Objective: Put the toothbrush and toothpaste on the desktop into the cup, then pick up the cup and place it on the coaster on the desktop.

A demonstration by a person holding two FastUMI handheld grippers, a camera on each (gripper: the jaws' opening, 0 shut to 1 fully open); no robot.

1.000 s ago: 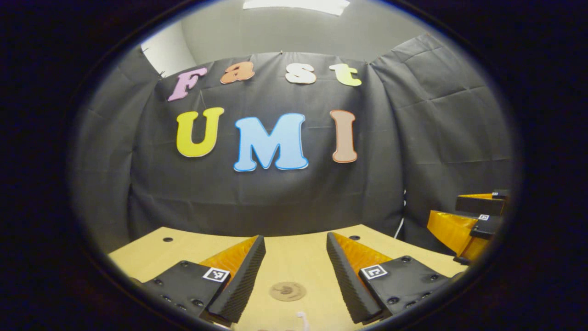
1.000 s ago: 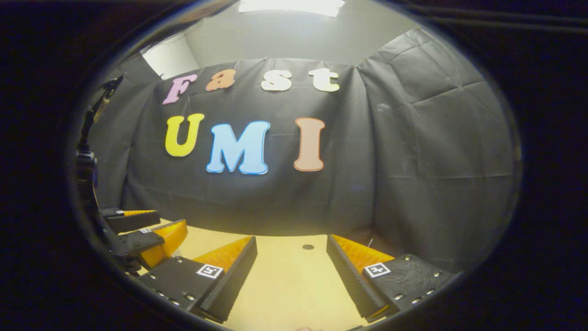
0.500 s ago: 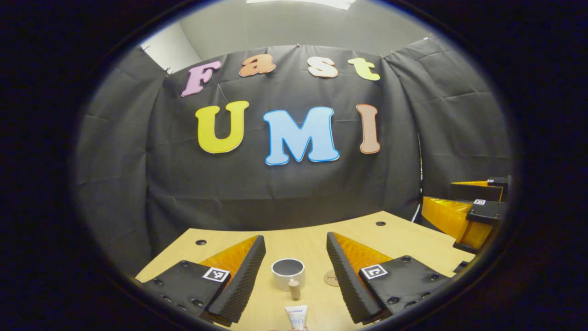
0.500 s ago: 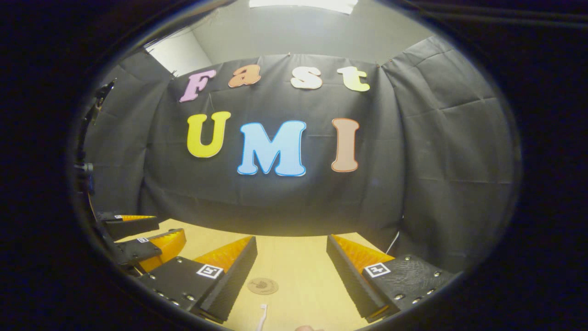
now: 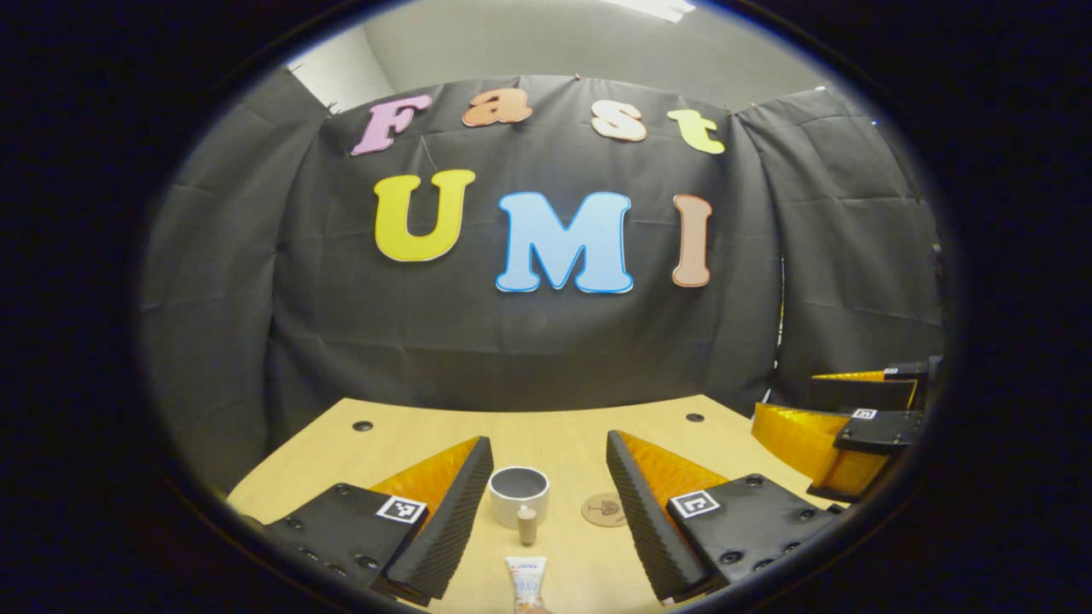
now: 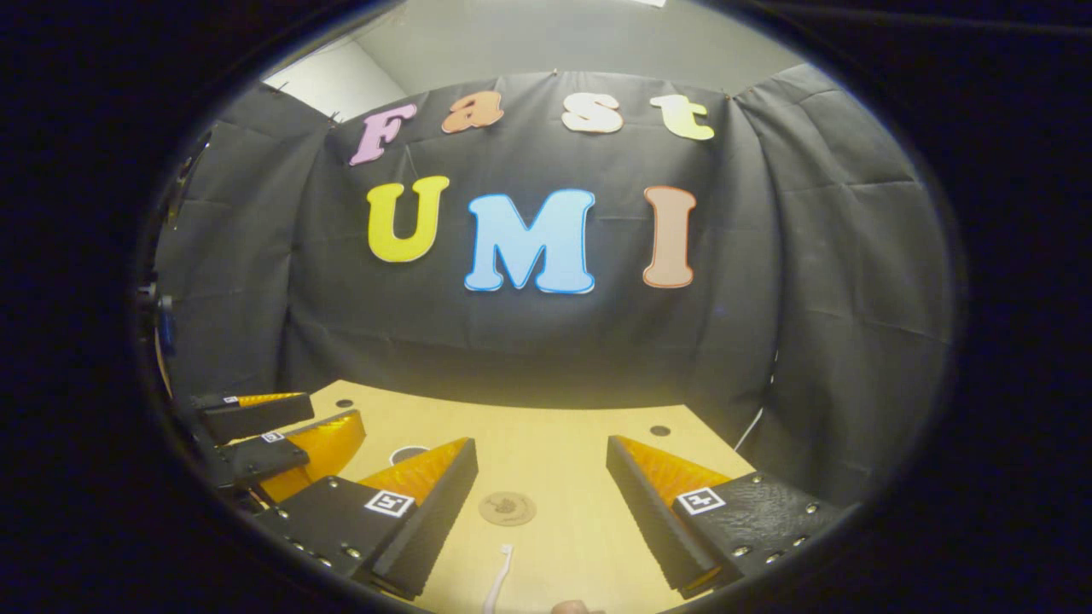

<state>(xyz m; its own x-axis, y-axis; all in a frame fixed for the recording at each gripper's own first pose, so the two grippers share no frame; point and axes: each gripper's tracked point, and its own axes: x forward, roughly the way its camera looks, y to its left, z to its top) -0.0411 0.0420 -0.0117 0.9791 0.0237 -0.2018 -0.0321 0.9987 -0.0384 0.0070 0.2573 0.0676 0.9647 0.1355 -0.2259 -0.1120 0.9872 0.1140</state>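
A light wooden tabletop (image 5: 563, 431) spreads across the lower middle of the left gripper view, and two small dark round holes (image 5: 363, 425) sit near its far edge, one toward the left and one toward the right. In the right gripper view the same tabletop (image 6: 554, 426) fills the lower middle, with a hole near its far right corner and another at the far left. Behind it hangs the creased black cloth wall (image 5: 256, 281) of the booth, reaching to both sides of the frame. Above the cloth a pale grey ceiling (image 5: 512, 34) shows, with a bright light panel (image 5: 657, 7) at the very top edge. A thin pale cable (image 6: 751, 431) runs down at the lower right, beside the tabletop's edge.
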